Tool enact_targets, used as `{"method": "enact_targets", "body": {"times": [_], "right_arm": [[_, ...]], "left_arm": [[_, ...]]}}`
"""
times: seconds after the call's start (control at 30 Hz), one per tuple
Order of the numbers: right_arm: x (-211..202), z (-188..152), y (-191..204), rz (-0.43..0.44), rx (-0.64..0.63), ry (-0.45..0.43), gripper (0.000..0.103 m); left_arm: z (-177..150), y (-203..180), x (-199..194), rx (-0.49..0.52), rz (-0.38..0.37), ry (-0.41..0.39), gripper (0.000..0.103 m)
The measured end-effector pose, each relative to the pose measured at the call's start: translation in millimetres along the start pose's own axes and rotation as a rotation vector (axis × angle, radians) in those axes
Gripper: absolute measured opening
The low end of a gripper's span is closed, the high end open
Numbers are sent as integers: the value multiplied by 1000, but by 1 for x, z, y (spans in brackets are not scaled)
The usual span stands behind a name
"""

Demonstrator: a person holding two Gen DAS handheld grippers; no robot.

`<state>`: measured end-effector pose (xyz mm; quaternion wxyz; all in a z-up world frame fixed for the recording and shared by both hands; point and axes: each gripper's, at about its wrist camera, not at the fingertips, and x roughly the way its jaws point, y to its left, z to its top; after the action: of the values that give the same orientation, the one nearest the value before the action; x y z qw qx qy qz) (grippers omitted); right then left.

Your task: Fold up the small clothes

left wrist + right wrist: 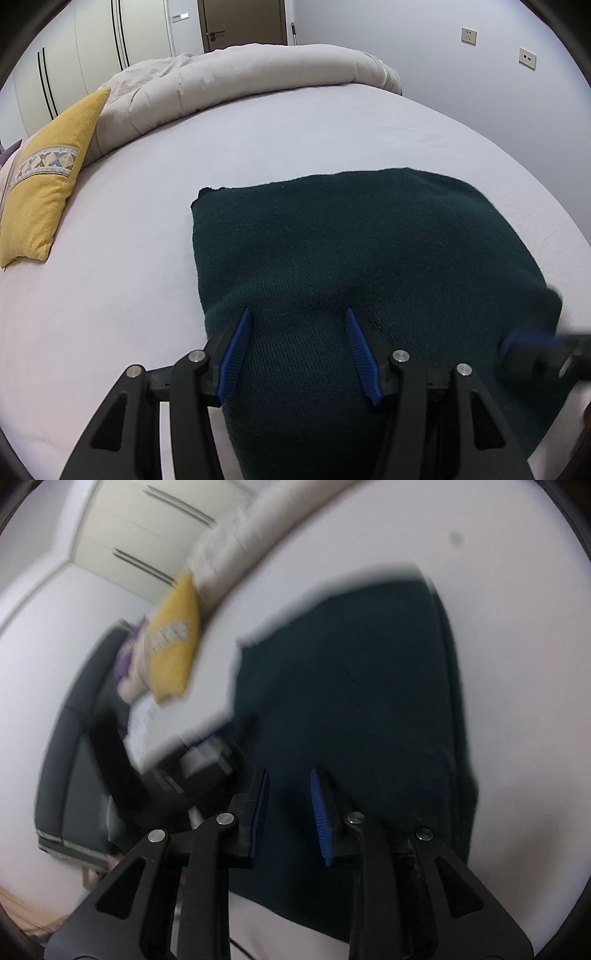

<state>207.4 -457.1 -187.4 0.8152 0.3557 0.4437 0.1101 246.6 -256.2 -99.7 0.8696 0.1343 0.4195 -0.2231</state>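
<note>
A dark green knitted garment (351, 258) lies folded into a rough rectangle on the bed (129, 295), whose pale sheet surrounds it on the sides that show. Its far edge runs straight, with a small notch at the far left corner, and its near part runs under the left gripper (297, 317).

The left gripper points down onto the near edge of the garment. Its two blue-padded fingers (236, 354) stand apart with knit fabric showing between them; whether the pads press the cloth cannot be told.

The right gripper (290, 779) hangs over the garment's near right part, and in the left wrist view it appears as a blurred dark shape at the garment's right edge. Its jaws stand a narrow way apart, with the dark cloth behind the gap; the right wrist view is blurred, so contact cannot be judged.

Left of the garment a yellow cushion (48, 192) lies on the bed, and beyond the garment a rolled beige duvet (258, 74) crosses the bed's far side.
</note>
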Motion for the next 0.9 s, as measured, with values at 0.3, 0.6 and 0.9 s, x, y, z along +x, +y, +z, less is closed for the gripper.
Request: {"method": "enact_targets", "body": {"times": [0.3, 0.6, 0.9], "right_arm": [[-48, -63, -27, -18, 37, -47, 21], [-137, -68, -25, -173, 14, -273, 74], [-94, 2, -36, -87, 92, -179, 74]], "left_arm": [[-4, 1, -9, -19, 6, -6, 58], [-37, 55, -72, -257, -10, -37, 73], [-44, 69, -38, -413, -190, 96, 79]]}}
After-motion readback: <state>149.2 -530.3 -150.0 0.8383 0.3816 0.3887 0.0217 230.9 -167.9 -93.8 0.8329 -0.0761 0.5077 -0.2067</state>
